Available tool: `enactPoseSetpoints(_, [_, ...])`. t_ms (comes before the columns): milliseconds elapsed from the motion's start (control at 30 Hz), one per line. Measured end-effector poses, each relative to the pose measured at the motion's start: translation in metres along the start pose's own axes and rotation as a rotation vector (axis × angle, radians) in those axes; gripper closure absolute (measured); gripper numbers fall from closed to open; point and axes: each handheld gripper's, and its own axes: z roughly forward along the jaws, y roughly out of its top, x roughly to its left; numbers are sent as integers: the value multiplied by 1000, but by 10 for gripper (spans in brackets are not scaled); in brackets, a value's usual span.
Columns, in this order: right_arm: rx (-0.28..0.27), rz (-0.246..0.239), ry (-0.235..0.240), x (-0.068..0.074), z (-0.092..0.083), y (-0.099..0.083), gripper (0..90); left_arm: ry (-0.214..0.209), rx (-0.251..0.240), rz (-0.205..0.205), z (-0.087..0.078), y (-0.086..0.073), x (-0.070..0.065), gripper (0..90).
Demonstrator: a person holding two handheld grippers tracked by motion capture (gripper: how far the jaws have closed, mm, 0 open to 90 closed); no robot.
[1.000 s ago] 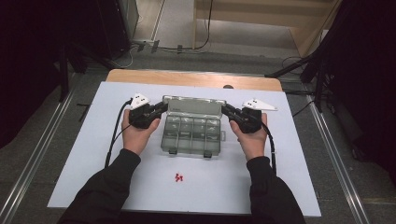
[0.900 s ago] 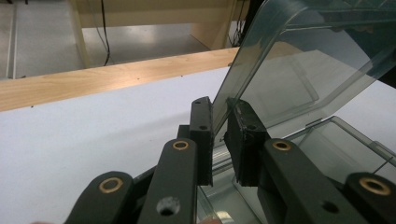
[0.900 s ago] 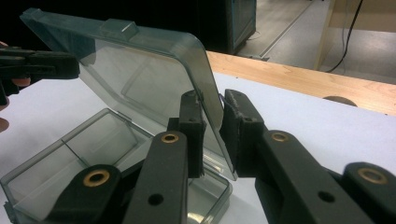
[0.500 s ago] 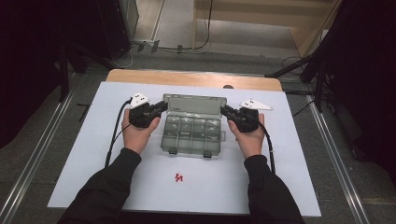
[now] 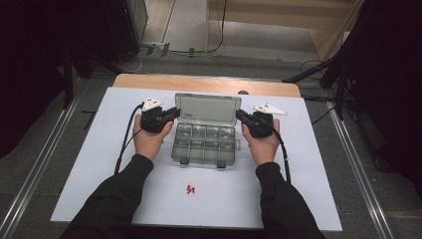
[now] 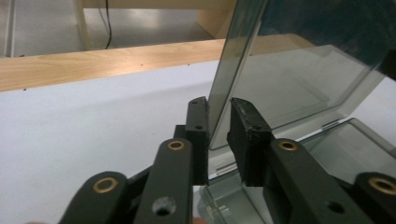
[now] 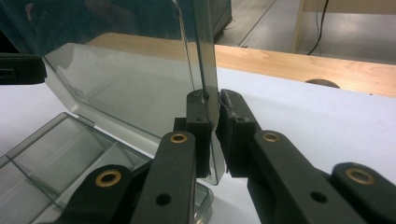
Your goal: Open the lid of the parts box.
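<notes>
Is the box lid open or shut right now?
Open. The lid stands raised off the compartment box, with the left gripper and right gripper at its side edges.

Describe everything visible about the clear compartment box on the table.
The clear box is smoky see-through plastic, a shallow tray split into small compartments that look empty. It rests on the white sheet, two latches on its near edge. Its hinged lid stands raised. The left gripper straddles one lid side edge and the right gripper pinches the other.
</notes>
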Motion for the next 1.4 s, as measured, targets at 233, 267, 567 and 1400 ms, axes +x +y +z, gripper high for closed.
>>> enactPoseSetpoints(233, [36,28,10,-3,4,6,843,-21,11,-38,2,1,6,827])
enactPoseSetpoints(267, [43,26,12,-4,5,7,844,-23,20,-38,2,2,7,830])
enactPoseSetpoints(567, [50,30,5,-6,11,6,842,-21,29,-60,6,4,9,835])
enactPoseSetpoints(1400, [146,100,42,-21,31,9,851,-62,123,-138,22,13,24,853])
